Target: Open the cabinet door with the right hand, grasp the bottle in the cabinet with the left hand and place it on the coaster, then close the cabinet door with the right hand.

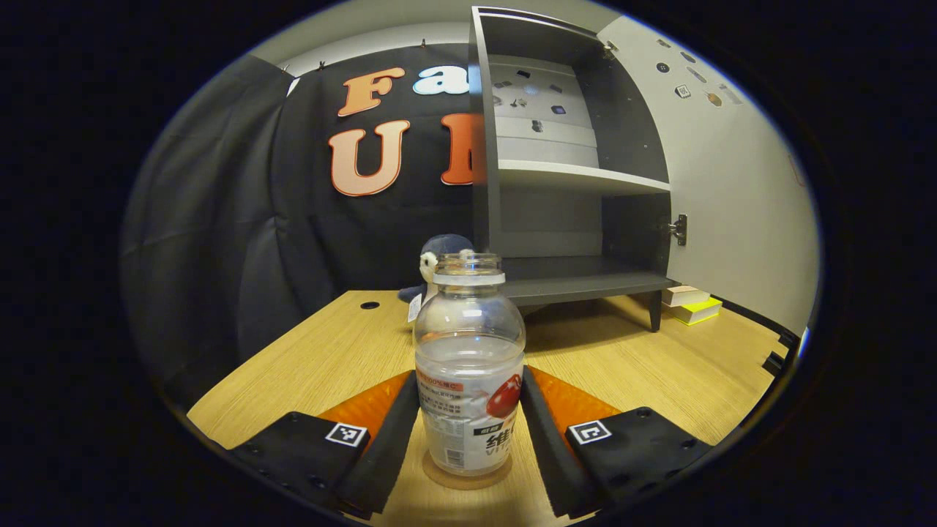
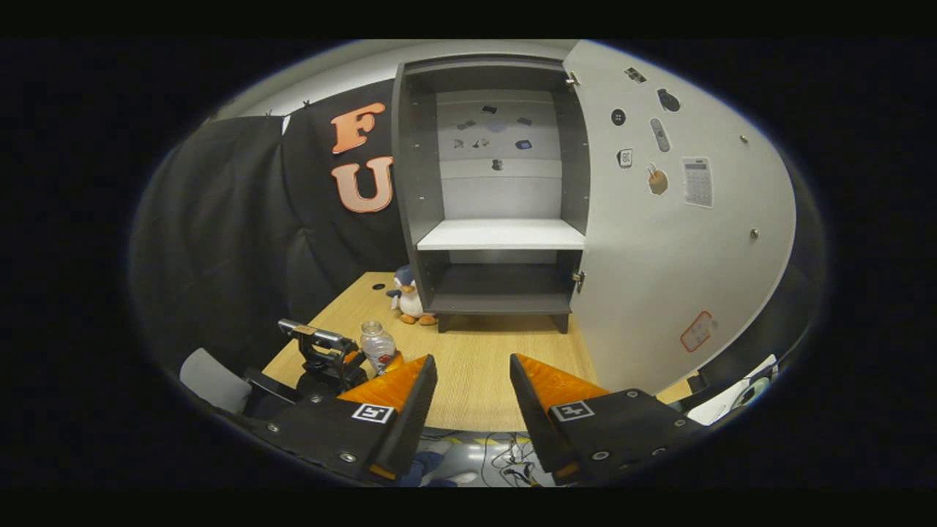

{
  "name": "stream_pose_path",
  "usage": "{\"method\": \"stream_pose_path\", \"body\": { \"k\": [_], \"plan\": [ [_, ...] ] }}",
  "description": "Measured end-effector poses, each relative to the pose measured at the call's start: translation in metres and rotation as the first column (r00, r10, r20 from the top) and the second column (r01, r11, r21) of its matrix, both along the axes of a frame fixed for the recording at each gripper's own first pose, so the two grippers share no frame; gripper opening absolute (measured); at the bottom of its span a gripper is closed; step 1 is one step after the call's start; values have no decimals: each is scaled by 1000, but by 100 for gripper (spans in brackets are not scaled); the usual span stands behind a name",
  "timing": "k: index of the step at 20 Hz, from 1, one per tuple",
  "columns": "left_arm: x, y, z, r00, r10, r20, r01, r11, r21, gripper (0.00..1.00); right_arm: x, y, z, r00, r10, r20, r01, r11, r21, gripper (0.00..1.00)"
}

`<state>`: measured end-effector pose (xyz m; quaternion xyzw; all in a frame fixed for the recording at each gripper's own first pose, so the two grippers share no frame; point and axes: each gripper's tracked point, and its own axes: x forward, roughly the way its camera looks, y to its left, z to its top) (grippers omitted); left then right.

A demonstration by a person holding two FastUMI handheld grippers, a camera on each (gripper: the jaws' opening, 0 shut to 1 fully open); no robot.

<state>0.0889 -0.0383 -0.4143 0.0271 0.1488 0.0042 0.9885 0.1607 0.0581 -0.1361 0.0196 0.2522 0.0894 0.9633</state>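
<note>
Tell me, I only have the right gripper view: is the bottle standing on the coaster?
Observer: Yes. In the left gripper view the bottle stands upright on the round coaster, whose rim shows under its base.
Operator: Is the left gripper gripping it?
Observer: Its fingers flank the bottle closely on both sides. I cannot tell whether they press it.
Operator: Anything behind the open door?
Observer: Stacked books, the lower one yellow, lie on the table by the cabinet foot on the hinge side.
</note>
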Motion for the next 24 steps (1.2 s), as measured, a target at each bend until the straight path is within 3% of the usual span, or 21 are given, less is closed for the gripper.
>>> {"method": "stream_pose_path", "body": {
  "k": [15,20,24],
  "plan": [
    [-9,6,-15,1000,-10,-19,10,1000,1,85,-4,15,-12,998,24,-60,-23,999,23,64],
    [-15,9,-17,999,20,-44,-22,998,-60,90,-10,18,-12,996,26,-79,-23,999,47,64],
    [-13,5,2,1000,13,-2,-13,1000,-4,95,-10,14,-10,997,21,-76,-17,999,47,64]
  ]
}}
